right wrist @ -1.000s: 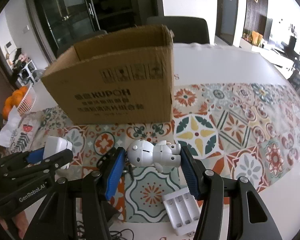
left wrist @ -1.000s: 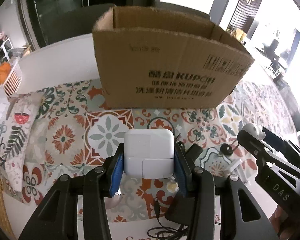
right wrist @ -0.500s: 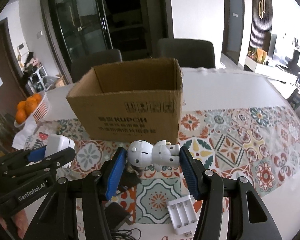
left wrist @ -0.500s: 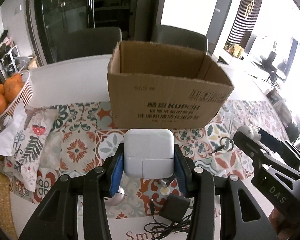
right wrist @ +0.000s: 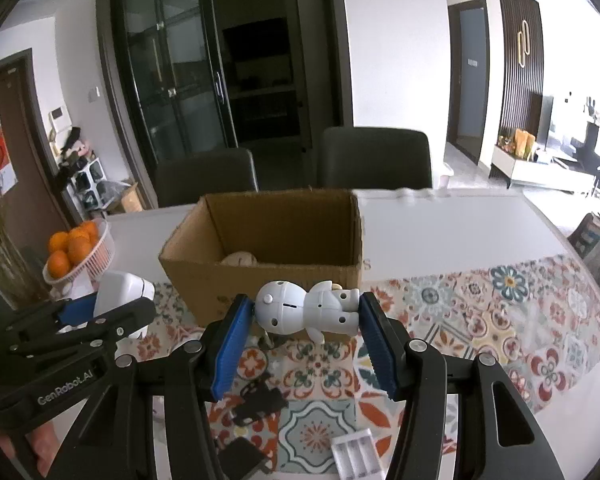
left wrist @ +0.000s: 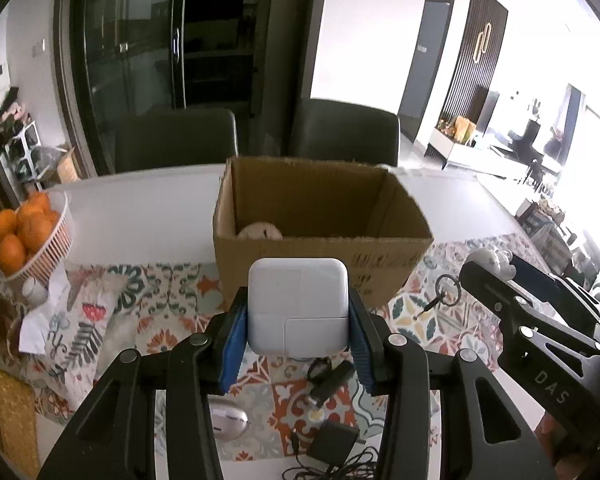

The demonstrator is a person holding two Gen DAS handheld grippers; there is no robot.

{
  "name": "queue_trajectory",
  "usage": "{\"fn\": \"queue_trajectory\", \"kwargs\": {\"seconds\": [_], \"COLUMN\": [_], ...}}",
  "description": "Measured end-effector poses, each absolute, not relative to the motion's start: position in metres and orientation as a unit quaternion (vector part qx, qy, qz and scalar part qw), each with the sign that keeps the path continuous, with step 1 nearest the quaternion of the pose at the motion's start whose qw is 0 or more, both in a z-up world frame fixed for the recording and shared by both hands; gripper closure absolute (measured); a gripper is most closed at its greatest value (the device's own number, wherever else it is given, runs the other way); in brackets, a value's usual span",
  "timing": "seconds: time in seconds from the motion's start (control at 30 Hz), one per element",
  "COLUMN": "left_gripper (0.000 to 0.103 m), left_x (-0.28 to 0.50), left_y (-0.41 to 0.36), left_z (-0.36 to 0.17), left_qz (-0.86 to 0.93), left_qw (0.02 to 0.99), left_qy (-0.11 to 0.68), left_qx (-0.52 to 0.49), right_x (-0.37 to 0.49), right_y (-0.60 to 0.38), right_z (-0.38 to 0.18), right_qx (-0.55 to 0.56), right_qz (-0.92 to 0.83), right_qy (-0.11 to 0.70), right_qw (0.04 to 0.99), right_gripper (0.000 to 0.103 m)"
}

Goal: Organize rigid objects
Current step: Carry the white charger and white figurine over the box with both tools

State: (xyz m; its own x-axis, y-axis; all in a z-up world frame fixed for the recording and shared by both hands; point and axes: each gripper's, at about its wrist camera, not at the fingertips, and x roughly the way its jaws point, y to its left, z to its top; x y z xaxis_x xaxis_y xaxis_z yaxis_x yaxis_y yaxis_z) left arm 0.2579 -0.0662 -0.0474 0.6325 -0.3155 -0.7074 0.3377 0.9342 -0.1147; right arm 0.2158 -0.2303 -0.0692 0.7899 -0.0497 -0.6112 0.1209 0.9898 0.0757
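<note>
My left gripper (left wrist: 298,334) is shut on a white square power adapter (left wrist: 298,306), held above the table in front of an open cardboard box (left wrist: 320,252). My right gripper (right wrist: 306,330) is shut on a white toy figure (right wrist: 308,306) lying sideways, also raised before the box (right wrist: 260,280). A round beige thing (left wrist: 260,232) lies inside the box at its left. The left gripper with the adapter (right wrist: 120,288) shows at the left of the right wrist view. The right gripper (left wrist: 520,300) shows at the right of the left wrist view, a key ring (left wrist: 446,284) hanging by it.
A patterned runner (right wrist: 480,320) covers the white table (left wrist: 148,208). A basket of oranges (left wrist: 28,240) stands far left. Below lie a black charger with cable (left wrist: 332,448), a black plug (right wrist: 260,400), a white mouse (left wrist: 228,426) and a white battery holder (right wrist: 356,456). Two dark chairs (right wrist: 372,156) stand behind.
Both grippers have risen and pulled back with their objects; the box now looks farther and lower, and its inside shows.
</note>
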Motion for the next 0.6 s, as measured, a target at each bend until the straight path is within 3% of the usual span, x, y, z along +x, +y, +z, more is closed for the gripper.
{"fn": "queue_trajectory", "kwargs": {"seconds": [0.6], "left_gripper": [0.058], "left_x": [0.281], "left_y": [-0.073], "left_z": [-0.001], "left_qz": [-0.195], "left_qw": [0.920], "left_qy": [0.339], "left_qx": [0.014], "right_x": [0.231], "right_y": [-0.230], "right_z": [-0.020], "right_qx": [0.040], "right_qz": [-0.032], "right_qy": [0.264], "right_qw": [0.963], "right_gripper": [0.047]}}
